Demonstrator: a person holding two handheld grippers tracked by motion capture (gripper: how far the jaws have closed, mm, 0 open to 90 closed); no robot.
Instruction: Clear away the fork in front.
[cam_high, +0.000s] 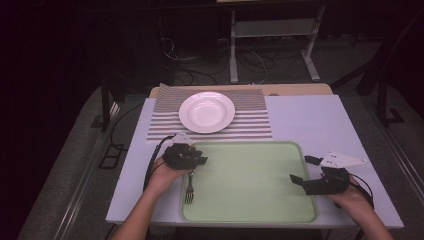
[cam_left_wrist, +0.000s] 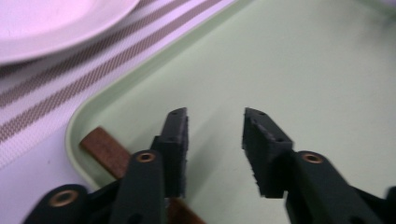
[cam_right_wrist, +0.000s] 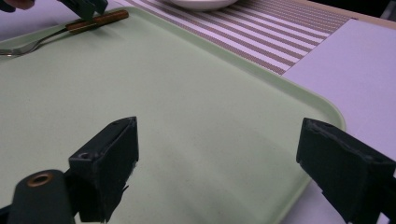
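While the white table (cam_high: 310, 125) carries everything, its near edge is cut off by the person's forearms at the bottom of the high view. A pale green tray (cam_high: 250, 175) takes up the near middle of the table, its far rim just beside the near edge of a striped placemat (cam_high: 250, 117). That mat lies at the table's far edge, left of centre, and a white plate (cam_high: 207, 112) sits on it; in the left gripper view the plate (cam_left_wrist: 51, 21) is cropped at the top left corner.

The left gripper (cam_high: 186, 156) hovers over the tray's far left corner, jaws parted with nothing between the pads. The right gripper (cam_high: 312, 172) is at the tray's right edge, jaws spread wide and empty over bare tray; its right jaw is cropped in its own view.

A fork (cam_high: 189, 187) lies released on the tray along its left edge, tines toward the near edge. Its brown wooden handle (cam_left_wrist: 105, 150) points to the far left corner and is partly hidden under the left gripper, so in the high view the handle can hardly be made out.
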